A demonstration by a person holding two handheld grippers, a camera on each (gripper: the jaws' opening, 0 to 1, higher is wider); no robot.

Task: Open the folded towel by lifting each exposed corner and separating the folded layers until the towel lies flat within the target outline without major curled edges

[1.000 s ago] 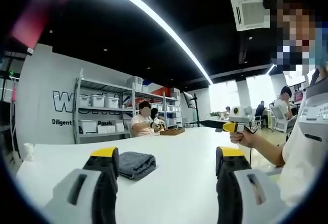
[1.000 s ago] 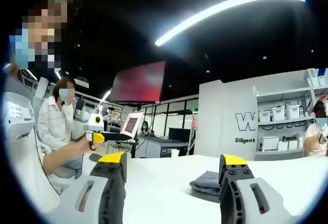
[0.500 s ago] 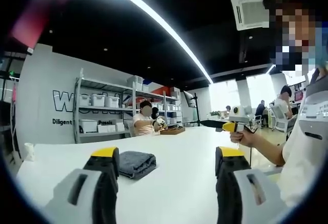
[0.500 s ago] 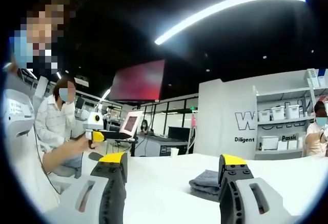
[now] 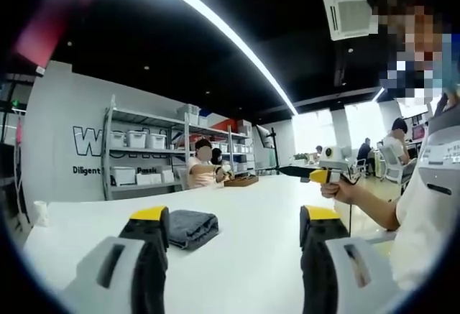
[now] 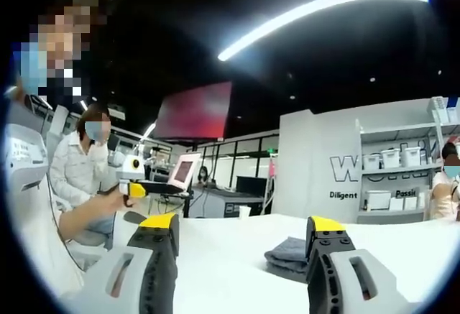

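A dark grey folded towel (image 5: 192,226) lies on the white table (image 5: 244,206), just beyond the left jaw of my left gripper (image 5: 233,217). That gripper is open, with nothing between its jaws. In the right gripper view the same towel (image 6: 286,255) sits close to the right jaw of my right gripper (image 6: 243,224), which is also open and holds nothing. Both grippers hover low over the table, short of the towel. Each appears in the other's view, held in a hand: the right gripper (image 5: 291,173) and the left gripper (image 6: 169,190).
Metal shelves with white bins (image 5: 136,141) stand against the back wall. Seated people work over a wooden tray (image 5: 241,182) at the table's far end. A small white cup (image 5: 39,213) stands at the left edge. The person holding the grippers (image 5: 424,206) is beside the table.
Both views have shifted very slightly. The towel lies as before and both grippers stay open.
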